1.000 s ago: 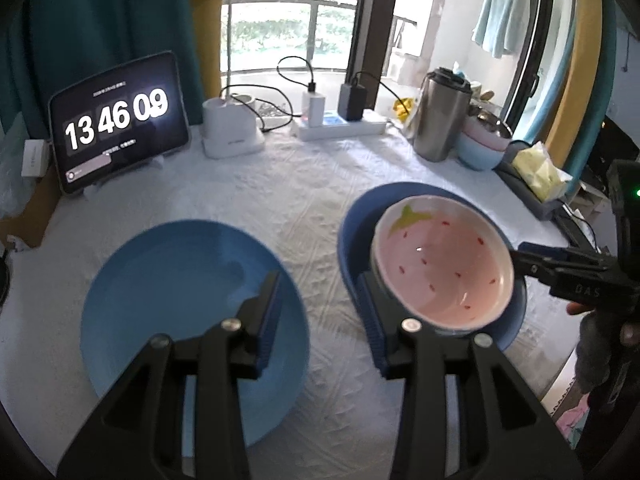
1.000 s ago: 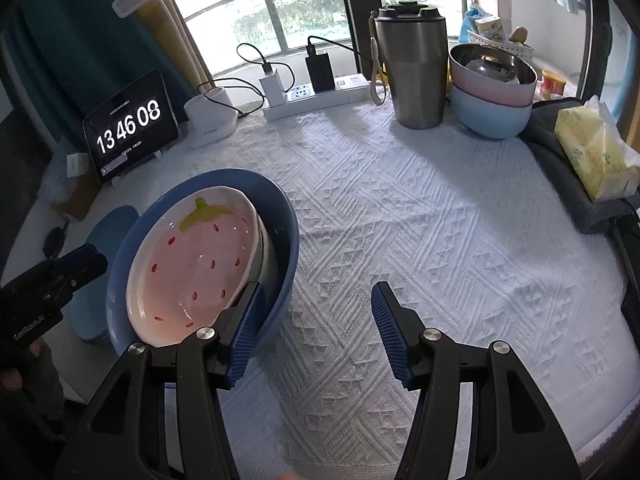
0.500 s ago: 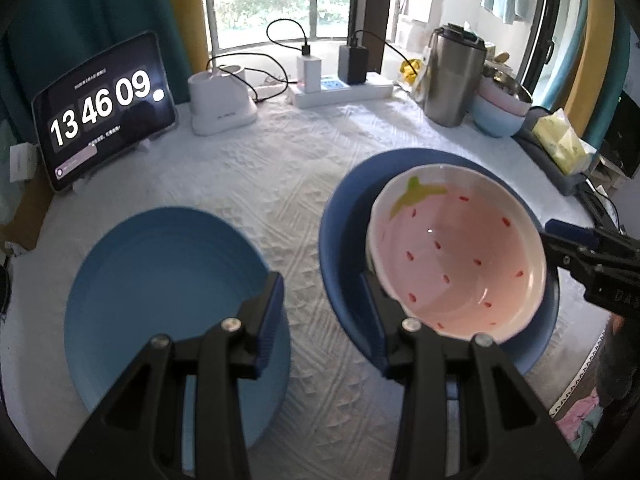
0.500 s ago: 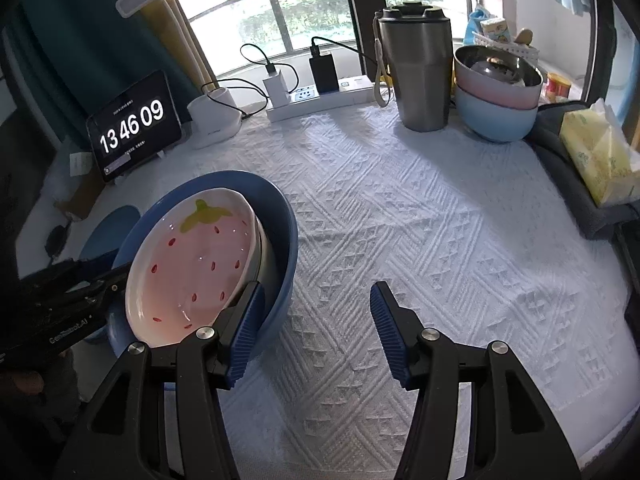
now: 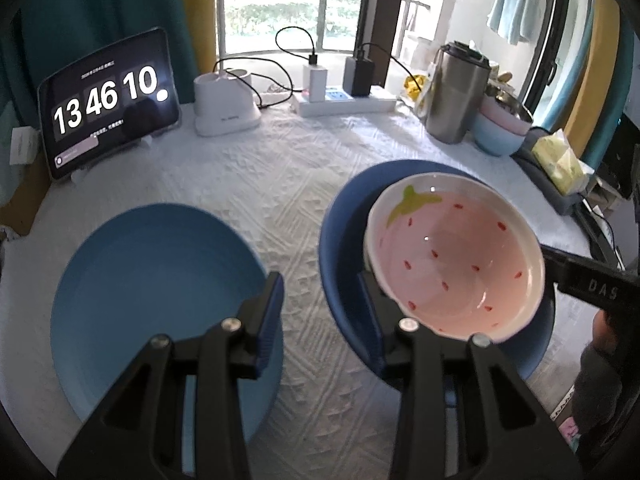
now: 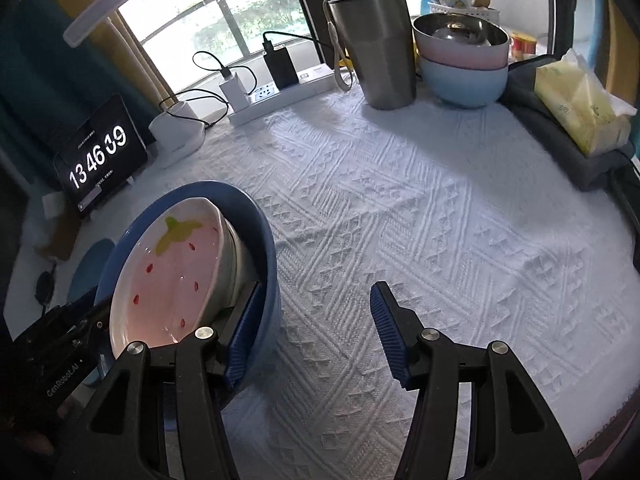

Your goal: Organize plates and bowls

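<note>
A dark blue bowl [image 5: 340, 240] stands on the white tablecloth. A pink strawberry-pattern dish [image 5: 452, 256] lies tilted inside it, on top of a pale bowl [image 6: 234, 256]. My left gripper [image 5: 320, 308] straddles the blue bowl's left wall, one finger inside by the dish and one outside above a light blue plate [image 5: 160, 300]. Its jaws are closing, with a gap still showing at the wall. My right gripper [image 6: 314, 332] straddles the opposite wall of the blue bowl [image 6: 264, 240]. Its jaws are closing too, and the outer pad stands well clear.
At the back stand a tablet clock [image 5: 108, 104], a white lamp base [image 5: 224, 108], a power strip [image 5: 344, 104], a steel tumbler [image 6: 376, 48] and stacked bowls [image 6: 460, 60]. A tissue pack [image 6: 580, 108] lies on a grey tray at the right. The table edge runs close to the front.
My left gripper has come down and closer to the blue bowl, which now looks larger. Both grippers' jaws have narrowed slightly. The right gripper has rolled a little.
</note>
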`<control>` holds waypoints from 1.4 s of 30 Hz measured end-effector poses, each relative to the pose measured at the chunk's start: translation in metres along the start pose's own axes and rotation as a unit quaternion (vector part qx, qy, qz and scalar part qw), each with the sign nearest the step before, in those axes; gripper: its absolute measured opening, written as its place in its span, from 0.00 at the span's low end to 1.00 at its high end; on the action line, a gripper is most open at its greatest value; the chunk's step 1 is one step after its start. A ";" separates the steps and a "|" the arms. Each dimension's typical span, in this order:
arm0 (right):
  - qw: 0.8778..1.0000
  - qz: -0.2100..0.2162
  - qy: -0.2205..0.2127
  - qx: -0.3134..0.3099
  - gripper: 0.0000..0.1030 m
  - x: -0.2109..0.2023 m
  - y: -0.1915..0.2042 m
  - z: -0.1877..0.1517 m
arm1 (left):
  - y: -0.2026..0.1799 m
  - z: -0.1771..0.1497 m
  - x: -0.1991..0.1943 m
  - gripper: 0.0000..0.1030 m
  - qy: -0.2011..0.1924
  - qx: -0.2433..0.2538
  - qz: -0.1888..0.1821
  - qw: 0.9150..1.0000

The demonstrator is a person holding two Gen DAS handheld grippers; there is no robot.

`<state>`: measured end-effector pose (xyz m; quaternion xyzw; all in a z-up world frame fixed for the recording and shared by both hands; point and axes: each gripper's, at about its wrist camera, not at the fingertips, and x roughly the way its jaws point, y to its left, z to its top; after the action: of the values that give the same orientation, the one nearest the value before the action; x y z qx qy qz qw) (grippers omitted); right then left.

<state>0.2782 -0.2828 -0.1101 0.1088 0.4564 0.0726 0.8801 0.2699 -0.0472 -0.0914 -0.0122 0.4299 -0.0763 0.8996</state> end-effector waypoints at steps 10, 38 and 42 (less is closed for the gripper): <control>0.999 0.004 -0.029 -0.034 0.11 -0.005 0.022 -0.004 | -0.014 -0.005 -0.007 0.15 -0.033 -0.001 0.008 0.999; 0.998 -0.003 -0.051 -0.034 0.11 -0.024 0.016 -0.005 | -0.026 -0.007 -0.015 0.14 -0.026 0.014 -0.005 1.000; 0.998 -0.002 -0.056 -0.037 0.11 -0.029 0.018 -0.003 | -0.025 -0.005 -0.020 0.14 -0.031 0.014 -0.005 0.999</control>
<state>0.2584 -0.2714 -0.0844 0.0787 0.4038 0.0814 0.9078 0.2504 -0.0690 -0.0773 -0.0046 0.4006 -0.0866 0.9121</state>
